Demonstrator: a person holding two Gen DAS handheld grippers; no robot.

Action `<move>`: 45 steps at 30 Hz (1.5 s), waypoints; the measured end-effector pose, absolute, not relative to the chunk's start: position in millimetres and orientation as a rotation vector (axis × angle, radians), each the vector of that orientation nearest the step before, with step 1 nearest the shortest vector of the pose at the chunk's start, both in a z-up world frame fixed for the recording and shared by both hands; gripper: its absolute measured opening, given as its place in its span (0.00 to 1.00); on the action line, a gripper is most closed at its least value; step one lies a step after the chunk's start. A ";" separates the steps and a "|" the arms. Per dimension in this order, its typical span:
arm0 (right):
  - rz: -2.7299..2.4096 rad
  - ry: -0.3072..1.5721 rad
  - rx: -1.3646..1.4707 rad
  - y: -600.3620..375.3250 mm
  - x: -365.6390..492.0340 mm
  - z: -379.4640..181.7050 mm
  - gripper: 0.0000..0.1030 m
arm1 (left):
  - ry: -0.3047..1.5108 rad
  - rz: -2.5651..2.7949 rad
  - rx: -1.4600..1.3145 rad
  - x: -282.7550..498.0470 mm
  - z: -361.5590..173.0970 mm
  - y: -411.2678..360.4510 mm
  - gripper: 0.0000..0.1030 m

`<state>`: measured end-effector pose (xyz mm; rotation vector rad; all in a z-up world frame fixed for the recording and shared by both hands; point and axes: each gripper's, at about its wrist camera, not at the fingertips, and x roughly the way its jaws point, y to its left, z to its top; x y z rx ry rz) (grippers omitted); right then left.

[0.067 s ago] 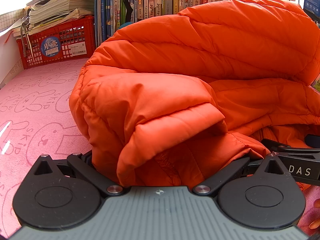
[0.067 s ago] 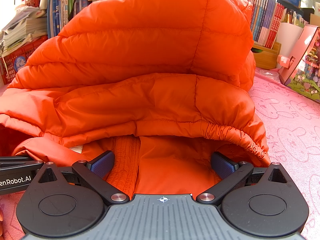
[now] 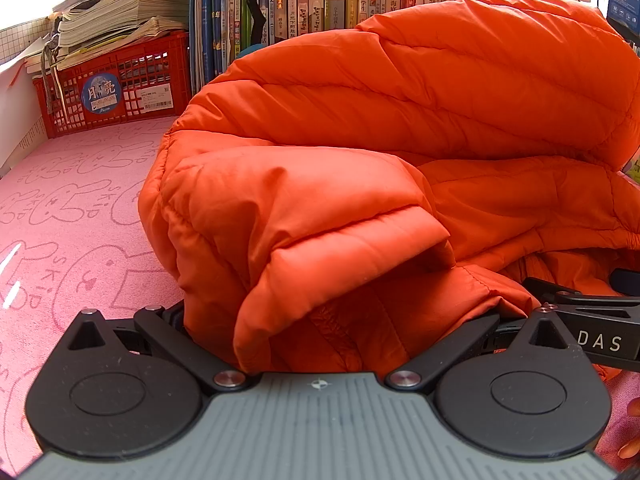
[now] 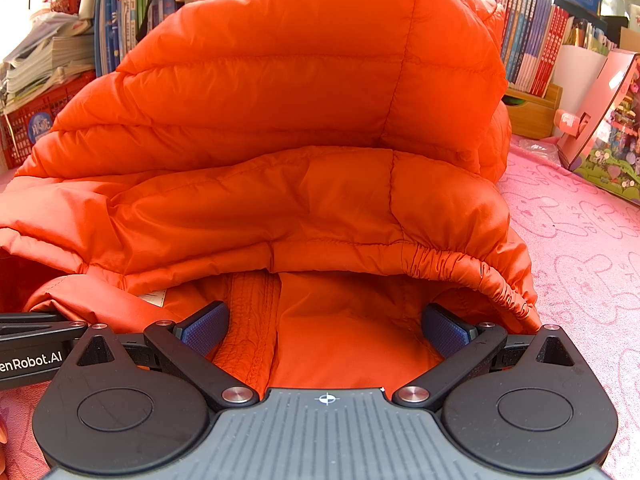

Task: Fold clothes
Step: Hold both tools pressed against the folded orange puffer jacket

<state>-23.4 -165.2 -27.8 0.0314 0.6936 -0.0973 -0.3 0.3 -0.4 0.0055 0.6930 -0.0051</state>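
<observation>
Fingers point(image 4: 206, 328) spread, orange jacket point(image 4: 312, 128) between

At your upper left sits a red basket point(image 3: 116, 92) under stacked papers point(image 3: 120, 16); books point(image 3: 320, 0) line the top, a pink bunny-print cloth point(image 3: 72, 208) spreads below, and a colourful box point(image 4: 604, 128) stands right.

Left gripper point(image 3: 340, 320) body: ribbed grey centre plate with a small crosshair mark, flanked by two round black discs.
Left gripper linkage: black arms on silver pivot screws point(image 3: 229, 378).
Right gripper point(image 4: 326, 330) body: same grey ribbed plate, crosshair mark and black discs.
Right gripper pads point(image 4: 206, 328): dark blue, textured.
Markings: white letters "DAS" point(image 3: 600, 343) and "enRobot.AI" point(image 4: 30, 362) on black side pieces.
Skin: orange-lit fingertips point(image 3: 632, 446) at the frame edge.
</observation>
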 end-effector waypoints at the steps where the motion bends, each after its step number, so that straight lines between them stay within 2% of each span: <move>1: -0.097 0.694 0.031 -165.2 -23.4 -27.8 1.00 | 0.693 -0.005 0.006 -0.4 -0.6 0.4 1.00; 45: -0.125 0.693 0.042 -163.6 -17.6 -28.3 1.00 | 0.692 -0.006 0.009 -3.1 -1.8 -1.5 1.00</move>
